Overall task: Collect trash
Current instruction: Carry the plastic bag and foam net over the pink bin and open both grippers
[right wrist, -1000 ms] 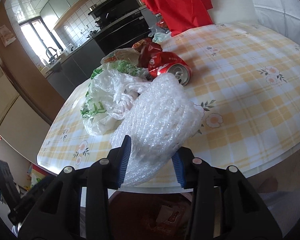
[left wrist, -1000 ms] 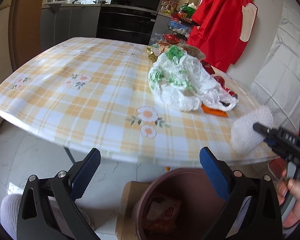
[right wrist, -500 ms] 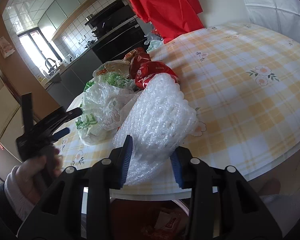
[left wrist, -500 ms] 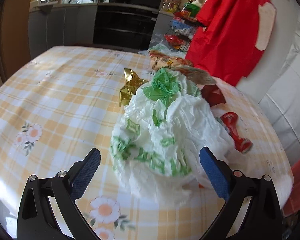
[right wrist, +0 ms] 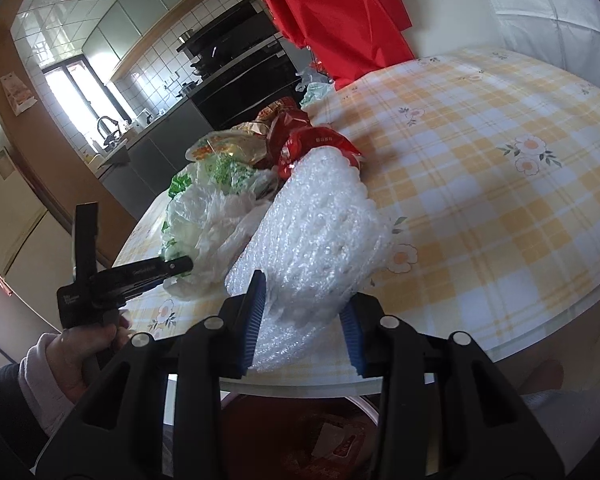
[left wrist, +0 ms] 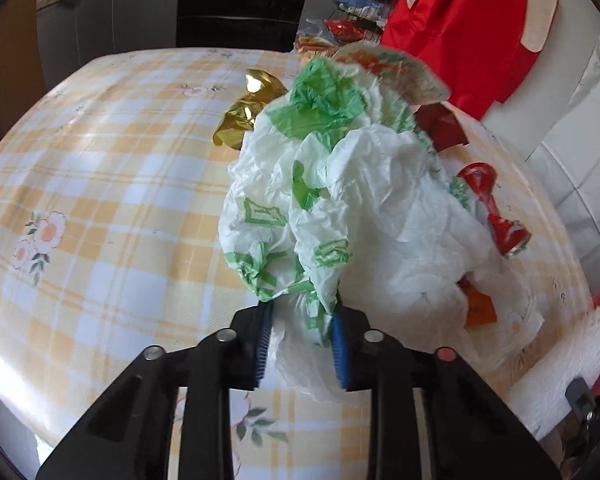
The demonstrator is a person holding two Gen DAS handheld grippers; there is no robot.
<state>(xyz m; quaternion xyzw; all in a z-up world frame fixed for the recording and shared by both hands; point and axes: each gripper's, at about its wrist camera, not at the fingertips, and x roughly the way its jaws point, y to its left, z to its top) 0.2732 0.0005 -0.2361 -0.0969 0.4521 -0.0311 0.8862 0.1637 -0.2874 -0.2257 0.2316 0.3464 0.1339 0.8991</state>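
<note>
A crumpled white and green plastic bag point(left wrist: 340, 200) lies heaped on the checked yellow surface point(left wrist: 100, 200), toward its near edge. The left tool point(left wrist: 300, 344) has just been closing, and its blue pads now pinch the bag's near fold between them. From the right wrist view the same bag point(right wrist: 204, 216) shows behind that tool point(right wrist: 172, 268), which a hand point(right wrist: 84, 344) in a pale sleeve carries in from the left.

Just beside the bag, at the rim of the surface, sits a wad of white bubble wrap point(right wrist: 316, 236). The right tool point(right wrist: 304, 328) is clenched on it, a pad pressed into either side, with the wrap bulging out ahead of the fingers. The wrap's edge also shows at the lower right of the left wrist view point(left wrist: 572, 360).

Around the bag lies more litter: a crushed red can point(left wrist: 492, 204) on its right, touching the plastic; an orange scrap point(left wrist: 478, 308) poking out from under it; a piece of gold foil point(left wrist: 248, 116) behind on the left; and red snack wrappers point(right wrist: 308, 140) farther back.

Below the rim of the surface, under the right tool, stands a brownish bin point(right wrist: 300, 432) with some packaging inside. A red garment point(left wrist: 460, 32) hangs beyond the surface, and dark kitchen cabinets point(left wrist: 236, 4) line the far wall.
</note>
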